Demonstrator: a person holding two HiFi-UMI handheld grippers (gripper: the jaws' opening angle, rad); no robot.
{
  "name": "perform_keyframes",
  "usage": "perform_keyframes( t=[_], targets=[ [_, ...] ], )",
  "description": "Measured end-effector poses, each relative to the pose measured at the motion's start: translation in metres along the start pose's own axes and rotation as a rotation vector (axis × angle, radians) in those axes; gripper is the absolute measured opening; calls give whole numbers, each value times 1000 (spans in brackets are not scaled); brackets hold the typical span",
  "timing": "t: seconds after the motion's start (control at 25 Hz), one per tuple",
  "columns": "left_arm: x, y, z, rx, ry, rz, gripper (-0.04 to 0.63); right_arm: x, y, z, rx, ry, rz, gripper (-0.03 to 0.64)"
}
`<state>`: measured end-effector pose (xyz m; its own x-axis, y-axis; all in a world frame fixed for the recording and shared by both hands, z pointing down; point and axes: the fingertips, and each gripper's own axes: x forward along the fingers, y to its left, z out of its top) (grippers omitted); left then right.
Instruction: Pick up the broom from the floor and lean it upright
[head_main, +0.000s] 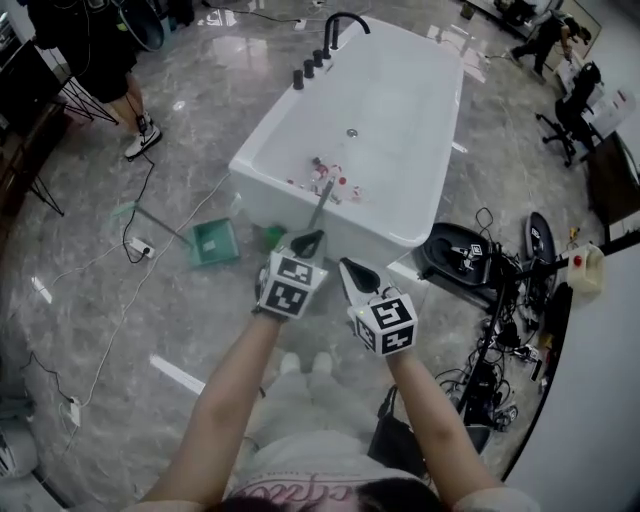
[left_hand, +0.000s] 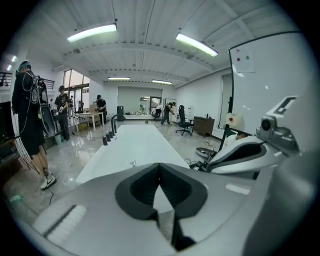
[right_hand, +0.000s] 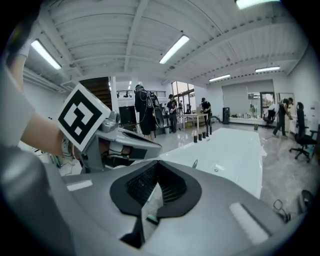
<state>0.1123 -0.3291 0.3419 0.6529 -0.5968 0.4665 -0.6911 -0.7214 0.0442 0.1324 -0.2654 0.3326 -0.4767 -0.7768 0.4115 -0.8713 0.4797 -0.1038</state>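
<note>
Marble floor (head_main: 90, 330) beside a white bathtub (head_main: 400, 120): the broom (head_main: 322, 205) appears propped against the tub rim, just beyond the left tool (head_main: 309, 241) and right tool (head_main: 350, 268), both closed and empty; its handle could slide along the smooth rim and fall

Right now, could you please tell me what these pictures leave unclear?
- Thin pole, probably the broom's handle: head view, lower end hidden behind the left tool.
- Small items in the bathtub: head view, too small to identify.
- Green object by the bathtub: head view, too small to tell whether it is the broom's head.
</note>
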Motion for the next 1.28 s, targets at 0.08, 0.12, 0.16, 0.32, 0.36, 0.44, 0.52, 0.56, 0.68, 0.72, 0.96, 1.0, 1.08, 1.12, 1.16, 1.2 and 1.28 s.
perform_keyframes(
  t=[0.08,0.12,0.16,0.32,0.36,0.44,0.52,0.56,0.68,0.72,0.96,1.0,1.08,1.12,1.16,1.2,1.28],
  targets=[
    [-15,-7,22,30,-59,-6,0,-11,5,20,-38,-40,3,2],
    [-22,-12,31,43,-87,-8,0,-17,9,28,-53,-54,10,2],
    [-30,-16,40,50,-112,-12,0,-23,14,35,-71,-62,16,2],
    [-59,-31,71,51,-210,-34,0,-42,28,66,-151,-79,44,2],
    [-66,-35,77,61,-232,-35,0,-46,30,74,-167,-77,49,2],
    [-78,-41,91,81,-276,-31,0,-54,35,88,-192,-79,51,2],
    [-91,-44,106,86,-324,-25,0,-62,38,103,-208,-103,27,2],
    [-98,-46,113,89,-347,-22,0,-67,40,109,-212,-120,7,2],
    [-117,-51,130,107,-403,-13,0,-80,45,125,-223,-171,-44,2],
    [-124,-52,135,109,-420,-12,0,-84,47,130,-226,-188,-53,2],
    [-153,-52,149,95,-490,-10,0,-95,52,154,-235,-265,-109,0],
    [-155,-51,150,95,-495,-6,0,-96,52,156,-230,-273,-115,0],
    [-155,-52,149,93,-497,-4,0,-99,49,158,-222,-279,-128,0],
    [-155,-53,148,91,-496,-6,0,-99,47,159,-214,-280,-134,0],
    [-155,-55,149,90,-498,-9,0,-99,46,159,-205,-279,-136,0],
    [-156,-57,150,91,-501,-10,0,-99,45,159,-195,-280,-136,0],
    [-157,-60,153,97,-507,-12,0,-99,44,159,-177,-281,-139,0]
  ],
)
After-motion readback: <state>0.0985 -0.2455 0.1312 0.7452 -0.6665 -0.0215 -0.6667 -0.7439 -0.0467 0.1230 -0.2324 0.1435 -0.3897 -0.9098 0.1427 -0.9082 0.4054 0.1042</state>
